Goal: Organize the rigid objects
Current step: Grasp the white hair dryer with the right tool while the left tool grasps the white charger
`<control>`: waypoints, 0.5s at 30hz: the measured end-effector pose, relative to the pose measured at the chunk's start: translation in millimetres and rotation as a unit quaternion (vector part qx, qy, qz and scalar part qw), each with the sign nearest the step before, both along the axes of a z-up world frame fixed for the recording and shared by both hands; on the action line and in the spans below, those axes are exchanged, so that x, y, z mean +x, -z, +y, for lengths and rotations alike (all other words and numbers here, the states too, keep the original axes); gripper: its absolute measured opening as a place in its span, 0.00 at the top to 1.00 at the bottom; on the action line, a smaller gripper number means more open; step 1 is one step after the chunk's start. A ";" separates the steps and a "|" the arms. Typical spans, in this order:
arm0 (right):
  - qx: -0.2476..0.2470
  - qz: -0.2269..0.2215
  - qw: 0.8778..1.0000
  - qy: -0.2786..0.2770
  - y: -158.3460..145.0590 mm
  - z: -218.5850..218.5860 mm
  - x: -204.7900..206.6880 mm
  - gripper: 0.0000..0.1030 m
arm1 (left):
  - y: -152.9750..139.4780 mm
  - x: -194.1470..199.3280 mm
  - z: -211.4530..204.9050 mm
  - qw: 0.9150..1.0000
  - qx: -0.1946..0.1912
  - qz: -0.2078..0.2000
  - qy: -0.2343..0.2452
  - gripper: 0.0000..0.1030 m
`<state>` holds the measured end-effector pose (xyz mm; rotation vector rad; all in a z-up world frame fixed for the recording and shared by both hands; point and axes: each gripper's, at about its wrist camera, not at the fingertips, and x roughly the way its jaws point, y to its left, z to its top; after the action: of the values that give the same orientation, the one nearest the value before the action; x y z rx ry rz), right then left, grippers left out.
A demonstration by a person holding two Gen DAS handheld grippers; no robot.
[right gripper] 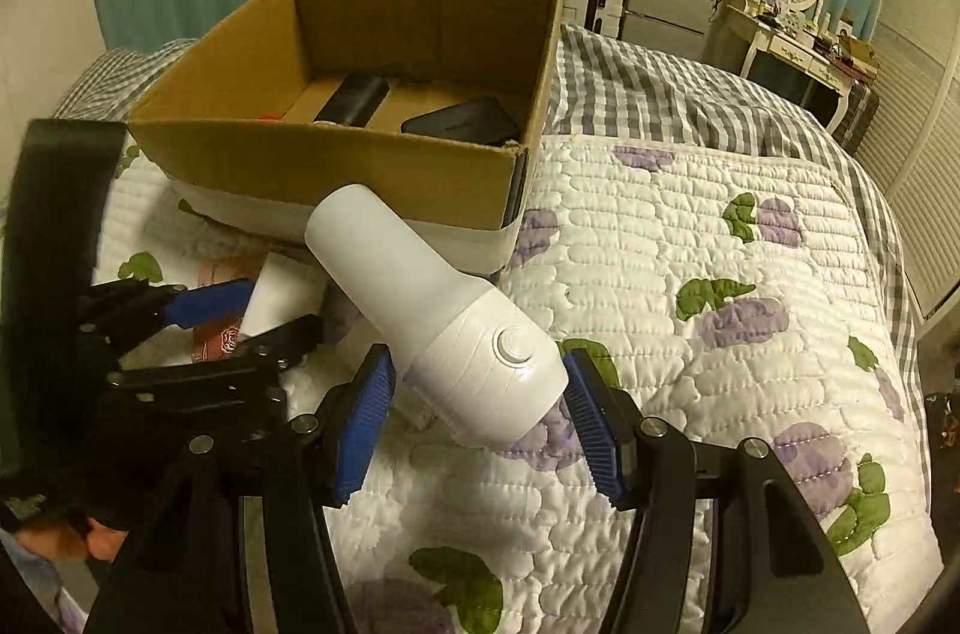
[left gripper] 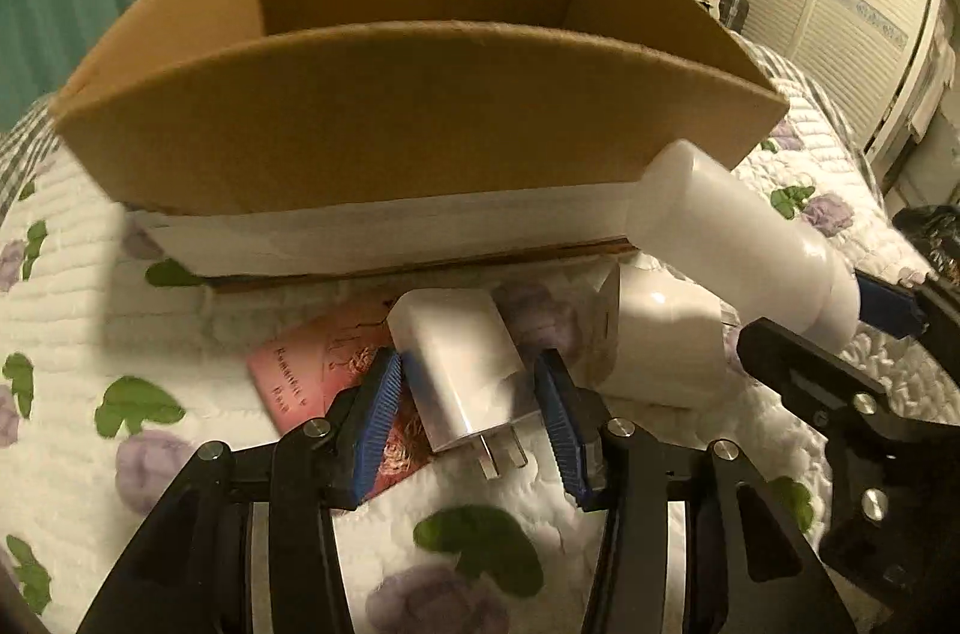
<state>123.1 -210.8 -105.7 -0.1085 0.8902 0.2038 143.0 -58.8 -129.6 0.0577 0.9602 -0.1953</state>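
**Both grippers carry white items toward a cardboard box on a bed**

The left gripper (left gripper: 471,418) clamps a white charger (left gripper: 462,364) between its blue pads, prongs pointing back at the camera, low above the quilt (right gripper: 690,226). The right gripper (right gripper: 480,406) pinches the cap end of a white bottle (right gripper: 432,310), which tilts up toward the box (right gripper: 336,166).

To do this well, each item likely needs lifting above the near wall before letting go.

Inside the box lie two dark flat objects (right gripper: 462,124) and something small and orange. A pink card (left gripper: 312,376) remains on the quilt.
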 end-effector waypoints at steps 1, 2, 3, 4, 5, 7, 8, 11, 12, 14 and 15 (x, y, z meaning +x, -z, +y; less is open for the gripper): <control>-0.001 0.002 1.000 -0.001 0.9 0.8 0.6 0.44 | 1.5 0.6 -0.8 1.000 0.004 -0.002 0.002 0.51; -0.002 0.003 1.000 -0.001 1.6 1.9 1.1 0.44 | 2.7 0.5 -0.5 1.000 0.003 -0.004 0.002 0.51; -0.003 0.003 1.000 -0.002 1.6 2.9 1.3 0.44 | 2.8 -0.7 0.0 1.000 0.003 -0.007 0.002 0.51; -0.003 0.003 1.000 -0.003 2.0 3.8 0.7 0.44 | 2.4 -2.3 -0.4 1.000 0.005 -0.007 0.005 0.53; -0.004 0.002 1.000 -0.003 1.5 4.4 0.6 0.44 | 2.4 -5.0 -1.6 1.000 0.010 -0.005 0.013 0.53; -0.003 0.001 1.000 -0.003 1.0 4.9 -0.2 0.44 | 3.2 -11.9 -4.9 0.999 0.020 -0.002 0.028 0.57; -0.002 -0.001 1.000 -0.003 0.3 4.7 -1.1 0.44 | 3.6 -16.1 -6.6 0.999 0.022 -0.003 0.030 0.57; -0.001 -0.010 1.000 -0.003 -2.9 4.1 -4.6 0.44 | -1.6 -27.2 -1.7 1.000 0.012 -0.001 0.028 0.58; 0.000 -0.014 1.000 -0.004 -4.9 4.7 -6.2 0.44 | -3.3 -29.3 1.8 1.000 0.008 0.000 0.025 0.58; 0.001 -0.026 1.000 -0.007 -11.0 6.1 -11.2 0.44 | -9.6 -35.9 8.4 1.000 -0.002 -0.002 0.020 0.58; 0.002 -0.032 0.999 -0.010 -14.9 7.3 -13.7 0.44 | -13.0 -37.8 12.9 1.000 -0.005 -0.004 0.018 0.59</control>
<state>109.4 -203.5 -90.7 -0.1206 0.8257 0.2194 105.2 -45.9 -116.6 0.0660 0.9507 -0.2332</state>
